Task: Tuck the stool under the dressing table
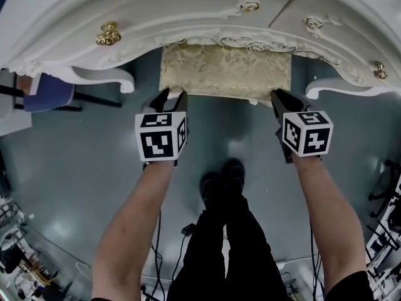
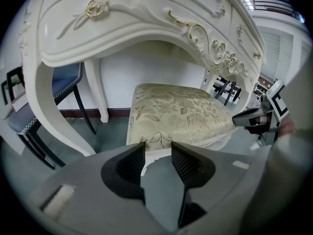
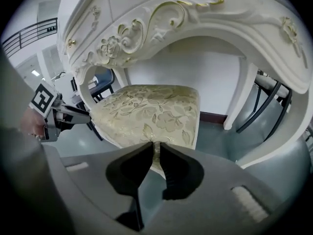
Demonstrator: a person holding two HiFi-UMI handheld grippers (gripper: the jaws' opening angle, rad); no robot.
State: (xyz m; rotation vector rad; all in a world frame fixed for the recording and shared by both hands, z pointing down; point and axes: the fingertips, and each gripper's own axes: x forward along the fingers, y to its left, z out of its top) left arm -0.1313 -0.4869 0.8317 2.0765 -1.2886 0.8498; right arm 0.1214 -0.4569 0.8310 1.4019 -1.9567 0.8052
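Observation:
The stool (image 1: 225, 71), with a gold floral seat (image 2: 176, 111) and a white frame, stands partly under the white carved dressing table (image 1: 156, 11), its near edge sticking out. My left gripper (image 1: 172, 94) is at the seat's near left corner. In the left gripper view my left gripper (image 2: 157, 148) has that corner's white rim between its jaws and grips it. My right gripper (image 1: 279, 95) is at the near right corner. In the right gripper view my right gripper (image 3: 155, 146) stands nearly together, pinching the seat's edge (image 3: 151, 106).
The table's curved white legs (image 1: 119, 80) (image 1: 326, 89) flank the stool. A blue-seated chair (image 1: 47, 93) stands at the left beside the table. Black chair legs (image 3: 264, 102) show at the right. My own feet (image 1: 222, 180) are on the grey floor behind the stool.

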